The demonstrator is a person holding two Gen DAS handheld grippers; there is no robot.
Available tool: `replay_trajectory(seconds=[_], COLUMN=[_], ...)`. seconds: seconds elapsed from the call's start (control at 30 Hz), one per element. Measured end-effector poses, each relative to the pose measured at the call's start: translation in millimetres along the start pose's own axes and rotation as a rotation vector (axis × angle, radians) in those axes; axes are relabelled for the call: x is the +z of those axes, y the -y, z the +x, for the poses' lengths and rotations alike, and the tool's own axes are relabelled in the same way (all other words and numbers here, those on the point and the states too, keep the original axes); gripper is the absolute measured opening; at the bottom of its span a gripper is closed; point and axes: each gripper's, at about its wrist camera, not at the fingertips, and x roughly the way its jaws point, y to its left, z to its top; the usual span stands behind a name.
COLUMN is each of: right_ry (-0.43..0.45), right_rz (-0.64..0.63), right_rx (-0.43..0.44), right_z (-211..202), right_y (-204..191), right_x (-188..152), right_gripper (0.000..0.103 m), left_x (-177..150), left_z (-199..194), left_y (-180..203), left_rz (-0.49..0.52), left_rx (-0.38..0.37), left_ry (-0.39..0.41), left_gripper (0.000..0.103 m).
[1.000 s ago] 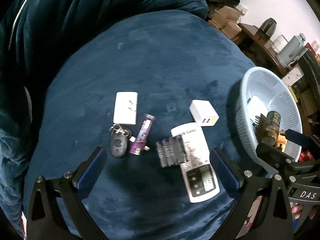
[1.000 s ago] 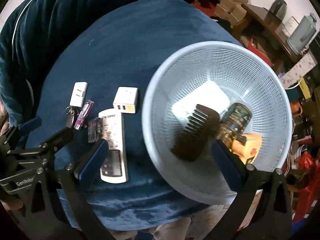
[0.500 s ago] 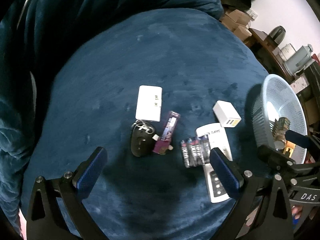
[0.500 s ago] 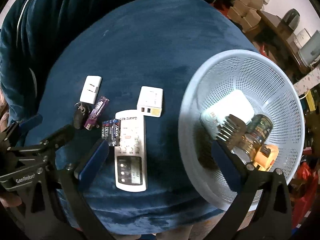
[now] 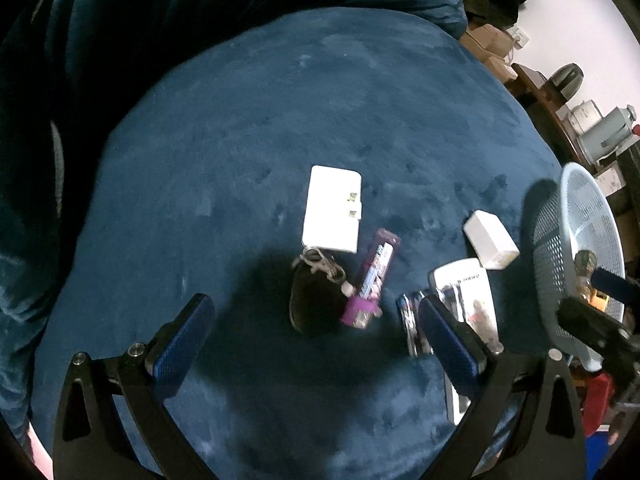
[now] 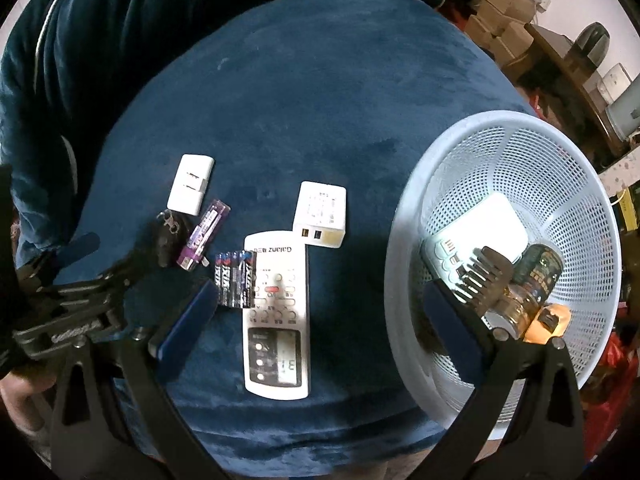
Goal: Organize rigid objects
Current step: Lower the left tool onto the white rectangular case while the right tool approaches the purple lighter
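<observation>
Left gripper [image 5: 316, 340] hovered, jaws apart, above black oval key fob [image 5: 314, 300] at lower centre. Right gripper [image 6: 316, 320] gaped over white rectangular remote control [image 6: 277, 316]; pale-blue perforated plastic basket [image 6: 560, 168] at right.

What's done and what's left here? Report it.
Done: the basket already holds a comb, a bottle, a white block and an orange item.
In hand: nothing; both the left gripper and right gripper are open.
Left on the cushion: remote, batteries, charger, plug, purple pack, key fob.
</observation>
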Motion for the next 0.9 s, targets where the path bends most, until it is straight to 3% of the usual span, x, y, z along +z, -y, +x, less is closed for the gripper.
replay_trajectory(seconds=[0.43,0.57,0.7,0.77,0.9], right_ry=[0.026,0.03,0.032,0.039,0.052], right_rz=[0.036,0.042,0.056,0.056,0.034], right_rx=[0.062,0.064,0.08,0.086,0.116], right_z=[8,11,12,12,11], right_y=[15,19,23,22,14], right_x=[16,19,23,26,29], right_gripper=[0.103,0.103,0.103,0.103,0.103], left_x=[47,56,60,59,57], left_z=[52,71,89,88,76], left_y=[8,15,17,15,3], left_rz=[0.021,0.039,0.057,0.064,0.051], left_rx=[0.005,0.007,0.018,0.018,0.028], left_ry=[-0.033,-0.061,-0.089,-0.07,-0.034], left_gripper=[0.076,0.053,0.051,0.043,0.043])
